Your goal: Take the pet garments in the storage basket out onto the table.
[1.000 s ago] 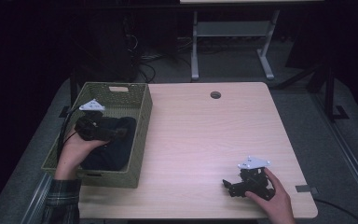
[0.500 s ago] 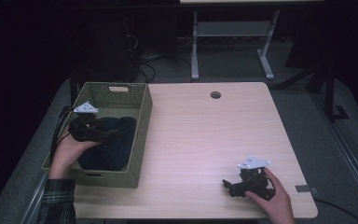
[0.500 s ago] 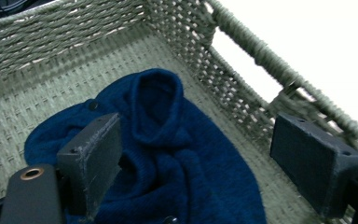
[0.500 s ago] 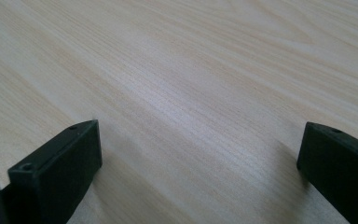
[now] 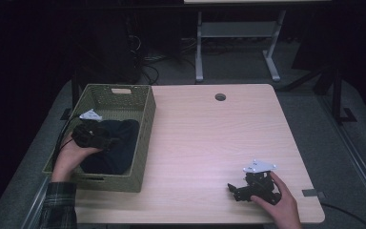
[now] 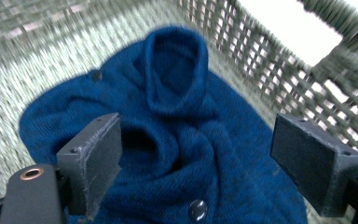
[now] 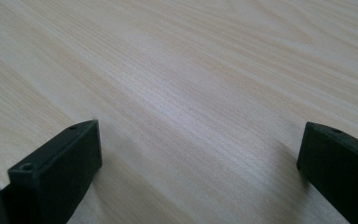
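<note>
In the high view the room behind the table point(image 5: 209, 129) is nearly black, and only a metal stand point(image 5: 238, 36) and some cables point(image 5: 152, 62) at the top of the frame can be made out. At left of that frame a green woven basket point(image 5: 145, 119) sits on the pale wood-grain top; its near wall hides part of the dark blue garment point(image 5: 119, 148) bunched inside. The left gripper point(image 5: 106, 141), held by a hand with a plaid cuff cut off at the bottom edge, reaches into the basket over the garment. In the left gripper view the lattice basket wall point(image 6: 279, 60) is blurred; the knit garment point(image 6: 177, 116) lies in soft folds with two round buttons, and the gripper point(image 6: 196, 158) has its flat black jaws wide apart above the cloth, grasping nothing. At lower right of the high view the right gripper point(image 5: 236, 188) rests on the table in a hand. In the right gripper view its jaws point(image 7: 198, 158) also stand wide apart over bare wood point(image 7: 191, 70).
</note>
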`<move>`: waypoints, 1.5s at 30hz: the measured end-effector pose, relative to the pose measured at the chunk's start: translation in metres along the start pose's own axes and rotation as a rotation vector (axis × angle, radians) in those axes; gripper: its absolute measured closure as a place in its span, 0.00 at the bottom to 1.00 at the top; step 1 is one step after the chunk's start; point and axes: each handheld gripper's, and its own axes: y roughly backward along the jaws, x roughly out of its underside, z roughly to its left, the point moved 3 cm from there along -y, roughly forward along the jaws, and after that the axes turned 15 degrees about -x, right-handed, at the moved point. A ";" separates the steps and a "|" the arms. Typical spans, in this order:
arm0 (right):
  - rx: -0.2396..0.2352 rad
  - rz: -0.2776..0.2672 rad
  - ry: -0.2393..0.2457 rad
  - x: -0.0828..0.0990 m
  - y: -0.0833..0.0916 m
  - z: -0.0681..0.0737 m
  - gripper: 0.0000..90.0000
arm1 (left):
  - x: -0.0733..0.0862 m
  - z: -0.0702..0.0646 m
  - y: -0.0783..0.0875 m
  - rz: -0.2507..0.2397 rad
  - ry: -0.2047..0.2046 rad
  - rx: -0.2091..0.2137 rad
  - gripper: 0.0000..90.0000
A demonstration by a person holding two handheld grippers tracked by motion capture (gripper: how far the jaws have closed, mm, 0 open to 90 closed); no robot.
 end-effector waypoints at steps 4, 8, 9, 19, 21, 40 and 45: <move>0.000 0.000 -0.001 0.000 0.000 0.000 0.00 | 0.004 -0.001 -0.007 0.012 -0.007 0.015 0.18; 0.000 0.000 0.000 0.000 0.000 0.000 0.00 | 0.009 -0.002 -0.014 0.034 -0.004 0.032 0.18; 0.000 0.000 0.000 0.000 0.000 0.000 0.00 | 0.010 -0.002 -0.015 0.039 -0.008 0.039 0.18; -0.001 0.000 -0.003 0.000 0.000 0.000 0.00 | 0.017 -0.008 -0.027 0.107 -0.024 0.049 0.16; -0.001 0.000 -0.003 0.000 0.000 0.000 0.00 | 0.018 -0.009 -0.030 0.127 -0.032 0.037 0.16; -0.001 0.000 -0.003 0.000 0.000 0.000 0.00 | 0.022 -0.019 -0.039 0.249 -0.128 -0.030 0.39; -0.001 0.000 -0.003 0.000 0.000 0.000 0.00 | 0.022 -0.019 -0.036 0.266 -0.115 -0.007 0.63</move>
